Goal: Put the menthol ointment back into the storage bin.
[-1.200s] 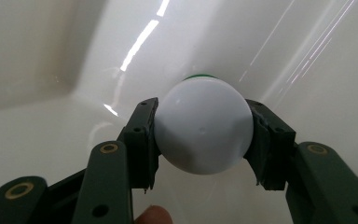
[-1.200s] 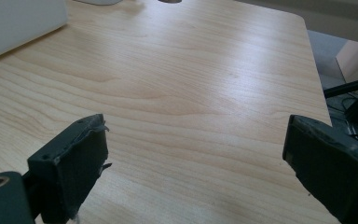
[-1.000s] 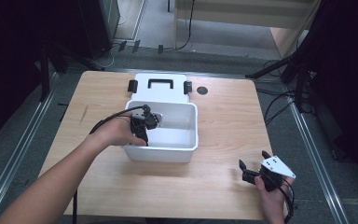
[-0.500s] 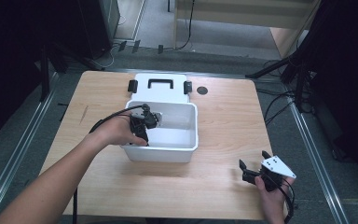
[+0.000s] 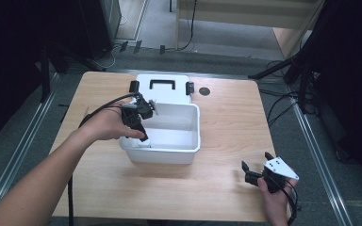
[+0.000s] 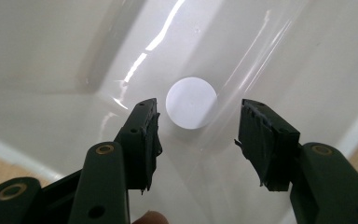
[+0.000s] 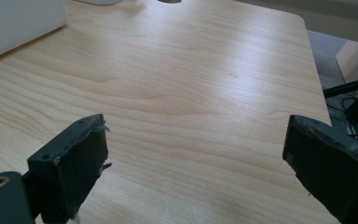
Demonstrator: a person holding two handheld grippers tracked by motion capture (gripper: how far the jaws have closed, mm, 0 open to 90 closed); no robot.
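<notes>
A white plastic box [image 5: 188, 141] stands in the middle of the wooden table [image 5: 226, 122]. My left gripper [image 5: 141, 132] reaches down into its left end from above the rim. In the left gripper view the left gripper [image 6: 196, 133] is open, with a small white disc [image 6: 191, 102] lying on the box floor just beyond the gap between the fingers. My right gripper [image 5: 257, 169] rests low over the table near the front right corner; the right gripper [image 7: 196, 168] stands wide open with bare wood between its fingers.
The box's white lid [image 5: 162, 87], with a black handle and two black clasps, lies behind the box. A small dark round spot [image 5: 204, 91] sits on the table right of the lid. The box side [image 7: 18, 23] shows far left in the right gripper view.
</notes>
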